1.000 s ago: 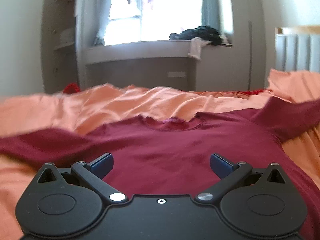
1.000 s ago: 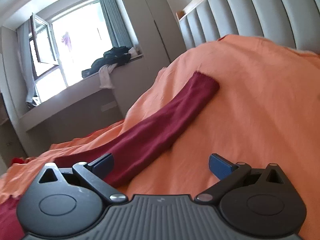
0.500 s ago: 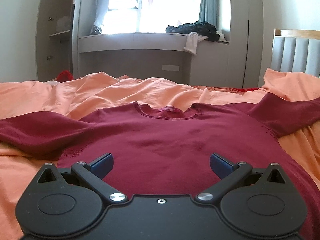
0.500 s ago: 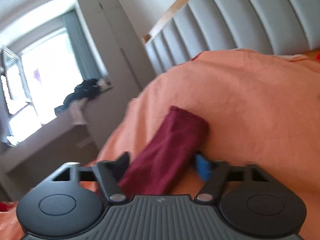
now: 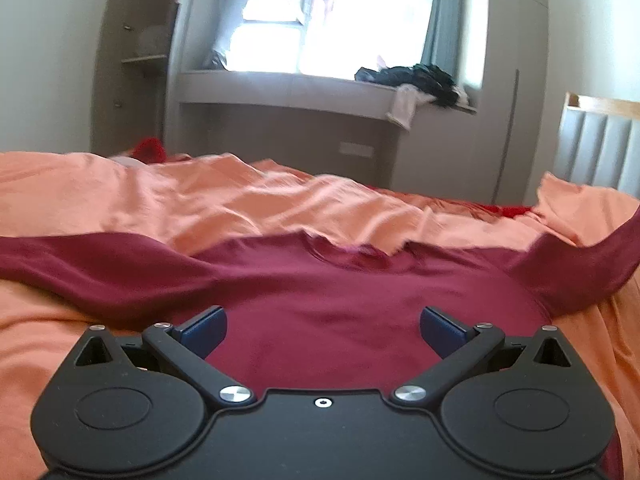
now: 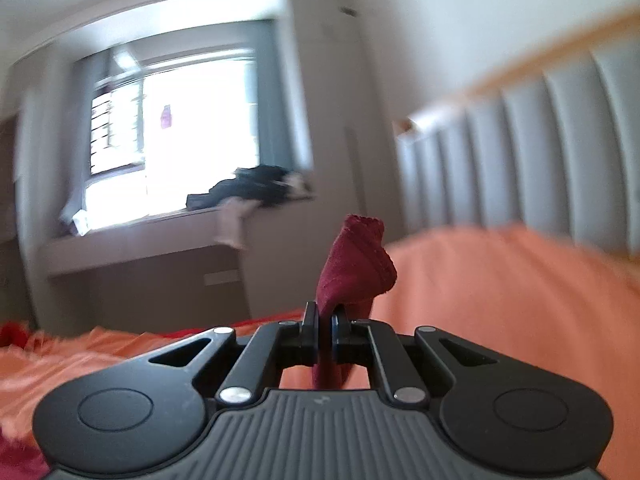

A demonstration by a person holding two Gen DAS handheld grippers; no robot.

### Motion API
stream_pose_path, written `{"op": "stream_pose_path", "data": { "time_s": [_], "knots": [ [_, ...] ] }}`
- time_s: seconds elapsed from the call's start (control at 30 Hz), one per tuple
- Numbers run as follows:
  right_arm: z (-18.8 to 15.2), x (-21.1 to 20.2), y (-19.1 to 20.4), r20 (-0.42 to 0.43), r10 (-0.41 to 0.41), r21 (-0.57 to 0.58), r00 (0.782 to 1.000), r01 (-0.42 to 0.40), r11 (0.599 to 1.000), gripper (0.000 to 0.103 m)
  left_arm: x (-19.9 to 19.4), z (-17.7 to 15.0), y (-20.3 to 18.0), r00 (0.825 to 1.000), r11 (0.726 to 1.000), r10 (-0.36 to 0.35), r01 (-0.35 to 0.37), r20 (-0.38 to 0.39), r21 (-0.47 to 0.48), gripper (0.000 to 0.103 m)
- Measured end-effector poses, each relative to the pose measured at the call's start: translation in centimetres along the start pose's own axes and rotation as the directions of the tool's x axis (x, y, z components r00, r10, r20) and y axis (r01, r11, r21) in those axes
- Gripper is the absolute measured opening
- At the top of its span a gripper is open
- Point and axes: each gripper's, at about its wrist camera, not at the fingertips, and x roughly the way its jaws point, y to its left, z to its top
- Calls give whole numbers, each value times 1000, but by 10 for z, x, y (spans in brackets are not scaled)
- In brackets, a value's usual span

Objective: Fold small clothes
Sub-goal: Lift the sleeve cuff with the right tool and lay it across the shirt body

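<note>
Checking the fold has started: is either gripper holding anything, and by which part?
The right gripper has just closed its jaws on the red shirt, near the cuff end of a sleeve. The left gripper is open, holding nothing.

A bed (image 5: 280, 200) in rumpled orange sheet carries a maroon long-sleeved shirt (image 5: 340, 300) spread flat.
</note>
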Motion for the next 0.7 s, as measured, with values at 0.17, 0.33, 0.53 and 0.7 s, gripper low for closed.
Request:
{"op": "stream_pose_path", "data": {
  "time_s": [0.17,0.33,0.53,0.7],
  "knots": [
    [20,-36,99,39,133,-230,990,-121,966,6,-16,12,30,999,992,-38,41,26,-122,103],
    [12,-74,187,-18,299,-325,954,-288,901,6,-25,13,56,1000,984,-27,29,12,-176,103],
    [-32,-119,288,-161,496,-410,853,-515,753,6,-37,6,83,1000,969,-21,21,2,-247,103],
    [-77,-157,353,-271,584,-424,765,-640,641,6,-44,-2,99,999,956,-51,47,-8,-291,103]
  ]
}}
